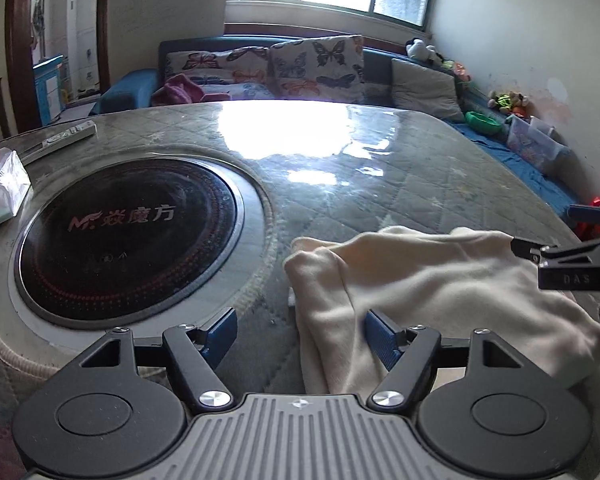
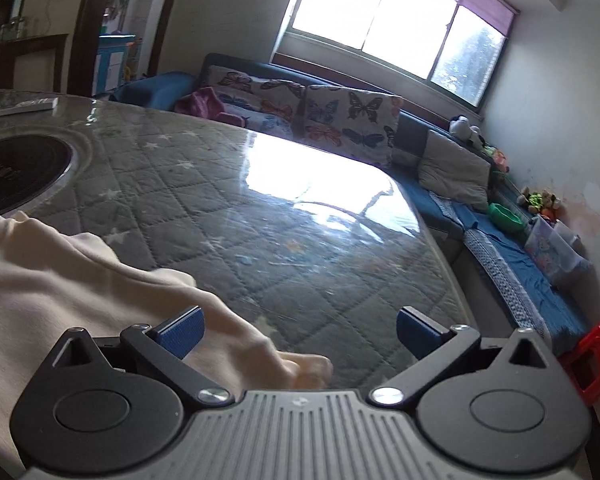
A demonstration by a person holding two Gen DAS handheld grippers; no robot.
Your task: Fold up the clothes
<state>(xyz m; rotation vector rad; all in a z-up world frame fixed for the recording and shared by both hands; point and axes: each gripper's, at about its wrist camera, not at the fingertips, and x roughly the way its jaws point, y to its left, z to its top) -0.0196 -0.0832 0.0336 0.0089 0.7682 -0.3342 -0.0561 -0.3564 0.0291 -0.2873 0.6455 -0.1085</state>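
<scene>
While the cream garment [image 1: 440, 292] lies bunched on the quilted table [image 1: 380, 168], I hold my left gripper [image 1: 300, 336] wide open and empty just above its near edge, the right pad [image 1: 382, 338] over the cloth at 3 o'clock, ready to pinch a hem. My right gripper [image 2: 298, 332] also gapes, gripping nothing, with the garment at its 9 o'clock. The cooktop [image 1: 128, 236] sits at 10 o'clock from my left gripper, so I judge folding belongs on the clear quilting.

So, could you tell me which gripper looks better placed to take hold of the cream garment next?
Probably the left gripper: its open jaws straddle the cream garment edge. The right gripper, also open, points mostly at bare table.
</scene>
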